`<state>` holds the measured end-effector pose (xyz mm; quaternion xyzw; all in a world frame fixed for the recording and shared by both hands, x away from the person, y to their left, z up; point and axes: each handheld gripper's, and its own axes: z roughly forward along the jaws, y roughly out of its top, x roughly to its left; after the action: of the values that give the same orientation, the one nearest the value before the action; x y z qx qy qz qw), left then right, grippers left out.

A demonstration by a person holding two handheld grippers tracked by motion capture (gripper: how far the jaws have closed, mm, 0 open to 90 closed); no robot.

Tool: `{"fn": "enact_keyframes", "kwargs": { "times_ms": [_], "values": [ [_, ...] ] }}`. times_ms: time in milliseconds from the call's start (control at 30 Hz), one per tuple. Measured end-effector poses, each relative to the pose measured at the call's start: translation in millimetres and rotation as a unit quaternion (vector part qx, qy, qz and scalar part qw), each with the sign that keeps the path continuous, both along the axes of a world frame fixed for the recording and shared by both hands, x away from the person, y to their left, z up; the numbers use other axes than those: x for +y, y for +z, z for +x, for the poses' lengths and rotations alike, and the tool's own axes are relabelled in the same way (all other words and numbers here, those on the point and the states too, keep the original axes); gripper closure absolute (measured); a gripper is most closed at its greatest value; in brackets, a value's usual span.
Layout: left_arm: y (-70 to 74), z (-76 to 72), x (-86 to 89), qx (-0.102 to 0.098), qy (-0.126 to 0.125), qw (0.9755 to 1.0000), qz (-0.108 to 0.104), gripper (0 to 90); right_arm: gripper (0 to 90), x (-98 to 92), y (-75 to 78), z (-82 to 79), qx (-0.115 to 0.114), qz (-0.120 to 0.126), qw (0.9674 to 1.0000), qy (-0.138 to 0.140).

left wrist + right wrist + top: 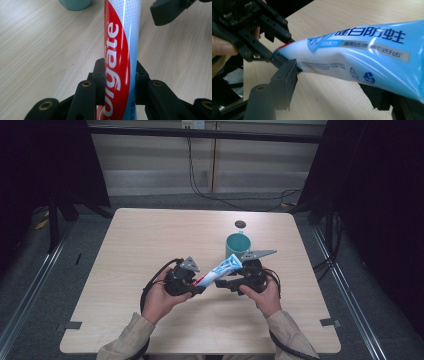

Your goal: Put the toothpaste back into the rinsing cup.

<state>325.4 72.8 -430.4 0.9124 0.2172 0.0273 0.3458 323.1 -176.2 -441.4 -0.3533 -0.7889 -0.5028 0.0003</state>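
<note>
1. Two tools meet over the middle of the worktop [150, 240]. The left tool [198, 289] has its jaws squeezed tight on a Colgate toothpaste tube [220, 269]. In the left gripper view the two black jaws press on both sides of the tube [121, 50], down near its red end.

2. The tube is up in the air, off the worktop. It runs away from the left tool, up and out toward the right tool [223, 282]. Its long line goes straight ahead of the left tool's jaws.

3. The right tool's jaws stand wide apart. In the right gripper view one jaw sits under the tube [367, 57] on one side and the other jaw is low on the far side. They do not squeeze the tube. I cannot tell if a jaw touches it.

4. The flat blue end of the tube points past the right tool, toward a teal cup [238, 245]. The cup stands on the worktop just beyond the right tool.

5. My guess is that the right tool is nearer to the tube's middle, so it could close there next. The tube lies across its jaws, not along them.
</note>
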Motion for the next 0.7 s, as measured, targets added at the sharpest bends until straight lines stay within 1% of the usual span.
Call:
{"fn": "enact_keyframes", "kwargs": {
  "times_ms": [33,67,100,133,167,200,233,333,367,400,433,467,500,533,567,600,633,667,700],
  "values": [
    [-0.1,-1.6,-3.3,0.003,0.005,1.0,0.002,70.8,32.9,0.2,0.9,1.9,0.008,0.007,0.9999,-0.009],
    [0.1,-1.9,-4.4,0.0,0.002,1.0,0.007,70.8,34.2,0.2,1.3,2.6,0.009,0.009,0.9999,-0.01],
    [0.2,-2.7,-5.7,0.003,0.005,1.0,0.007,70.8,35.9,0.3,2.4,2.8,0.009,0.009,0.9998,-0.016],
    [0.2,-2.7,-5.7,0.003,0.005,1.0,0.007,70.8,35.9,0.3,2.4,2.8,0.009,0.009,0.9998,-0.016],
    [0.3,-2.5,-6.5,0.006,0.005,0.9999,0.007,70.8,36.7,0.1,3.4,3.6,0.012,0.016,0.9996,-0.019],
    [-0.3,-2.9,-7.2,0.01,0.011,0.9999,0.002,70.9,37.5,-0.3,5.1,4.4,0.015,0.025,0.9993,-0.021],
    [-0.7,-3.5,-8.8,0.013,0.01,0.9999,0.007,70.9,38.4,0.1,6.8,5.4,0.018,0.033,0.999,-0.023],
    [-1.8,-5.2,-11.5,0.014,0.009,0.9998,0.009,71.0,39.8,1.1,7.7,6.3,0.019,0.037,0.9988,-0.026],
    [-3.0,-6.1,-13.2,0.012,0.01,0.9998,0.01,71.0,40.6,1.8,7.9,7.9,0.03,0.049,0.9979,-0.031],
    [-3.0,-6.1,-13.2,0.012,0.01,0.9998,0.01,71.1,40.6,1.8,7.9,7.9,0.03,0.049,0.9979,-0.031],
    [-4.4,-6.5,-14.5,0.015,0.01,0.9998,0.009,71.0,42.7,2.5,8.0,9.5,0.038,0.061,0.9968,-0.036],
    [-4.4,-6.5,-14.5,0.015,0.01,0.9998,0.009,71.0,42.7,2.5,8.0,9.5,0.038,0.061,0.9968,-0.036],
    [-5.0,-7.2,-15.5,0.016,0.014,0.9998,0.004,70.8,46.5,2.5,8.1,10.7,0.047,0.075,0.995,-0.047],
    [-4.9,-7.3,-15.7,0.016,0.013,0.9998,0.003,70.8,46.5,2.5,8.1,10.7,0.047,0.075,0.995,-0.047],
    [-5.3,-8.1,-16.4,0.017,0.02,0.9996,-0.004,70.6,49.3,2.7,8.3,10.9,0.05,0.084,0.9938,-0.053],
    [-5.7,-8.6,-17.2,0.02,0.025,0.9995,-0.008,69.8,56.2,2.5,9.6,11.7,0.054,0.096,0.9922,-0.057],
    [-5.7,-8.6,-17.2,0.02,0.025,0.9995,-0.008,69.4,56.2,2.5,9.6,11.7,0.054,0.096,0.9922,-0.057],
    [-5.6,-8.7,-17.5,0.018,0.027,0.9994,-0.009,69.4,59.7,2.5,9.7,12.1,0.059,0.108,0.9906,-0.06],
    [-5.5,-10.3,-19.1,0.013,0.031,0.9994,-0.009,68.8,62.4,2.4,10.2,12.5,0.062,0.115,0.9895,-0.062]
  ]
}}
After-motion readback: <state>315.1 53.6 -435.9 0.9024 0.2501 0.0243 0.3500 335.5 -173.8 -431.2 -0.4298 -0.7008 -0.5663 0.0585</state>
